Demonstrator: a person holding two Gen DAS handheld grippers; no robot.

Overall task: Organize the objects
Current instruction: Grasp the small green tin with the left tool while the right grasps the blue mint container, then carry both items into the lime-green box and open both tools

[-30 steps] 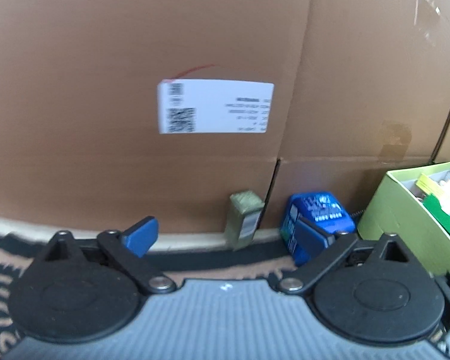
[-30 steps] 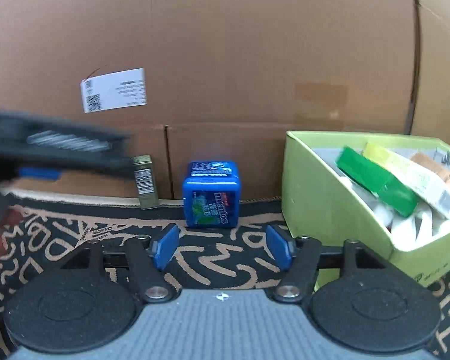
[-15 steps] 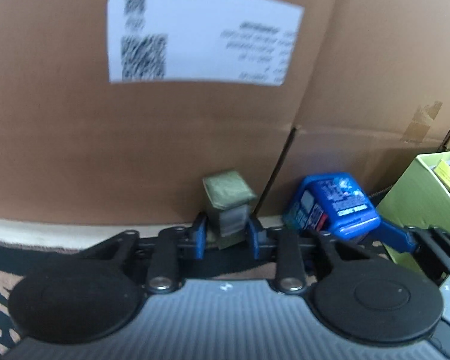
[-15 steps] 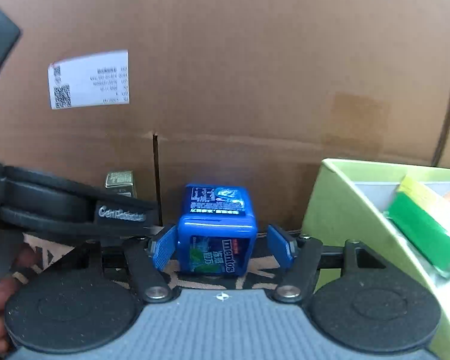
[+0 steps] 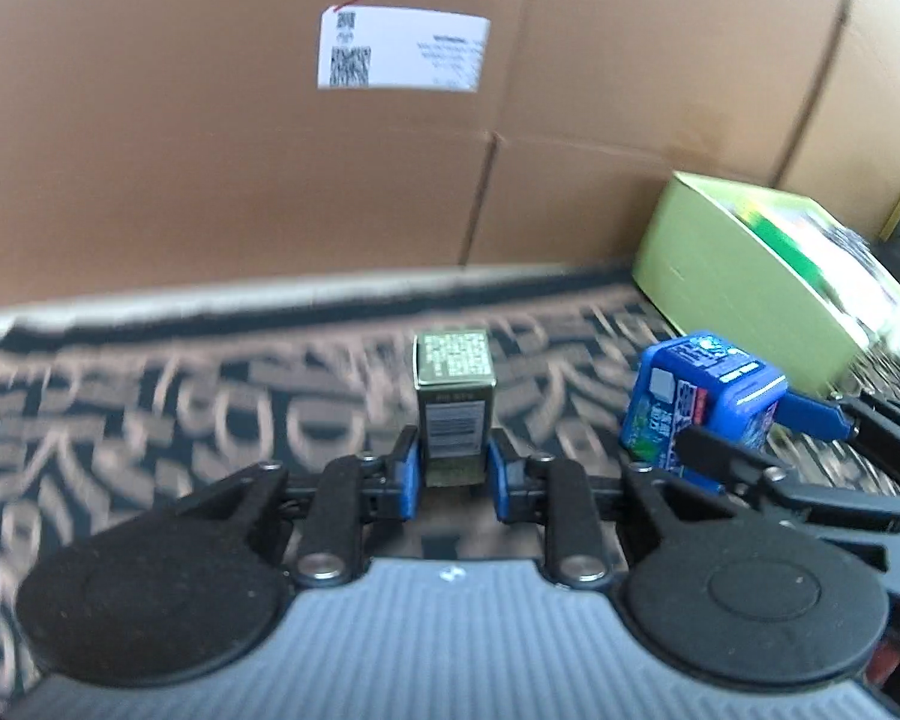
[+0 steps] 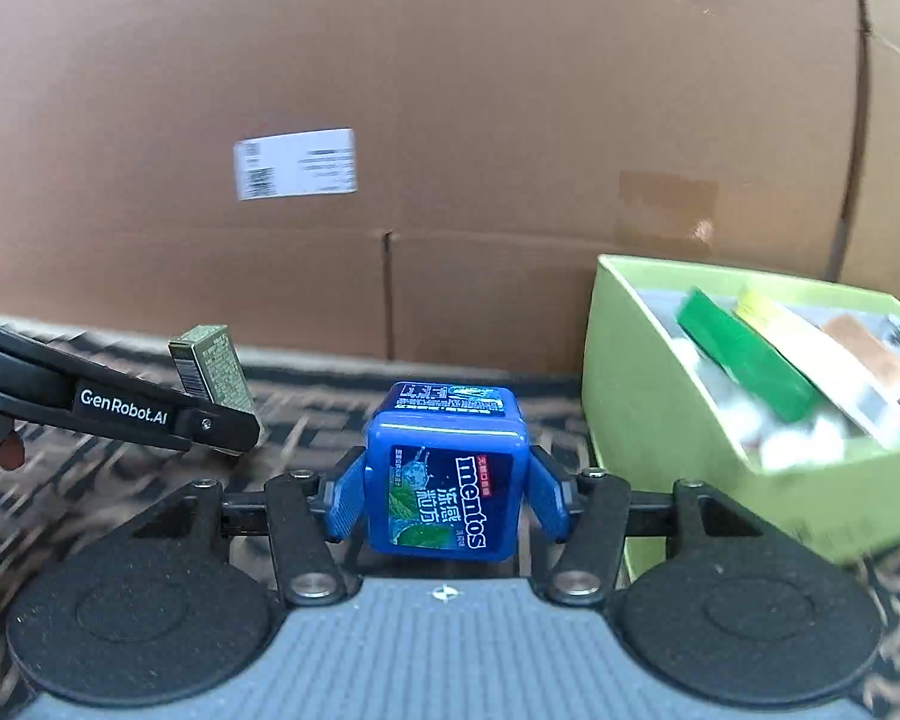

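My left gripper (image 5: 450, 474) is shut on a small olive-green box (image 5: 455, 402) and holds it above the patterned mat. That box also shows in the right wrist view (image 6: 210, 366), gripped by the left gripper's fingers (image 6: 210, 420). My right gripper (image 6: 447, 498) is shut on a blue Mentos box (image 6: 447, 474), lifted off the mat. The Mentos box also shows in the left wrist view (image 5: 702, 396), to the right of the olive box. A light green open box (image 6: 642, 396) with several items inside stands to the right.
A large cardboard box wall (image 6: 450, 120) with a white label (image 6: 294, 163) stands behind. A black and tan patterned mat (image 5: 210, 420) covers the surface. The light green box also shows in the left wrist view (image 5: 720, 276), at the right.
Both grippers have closed on their boxes and pulled them back from the cardboard wall. The olive box and the Mentos box are now lifted off the mat.
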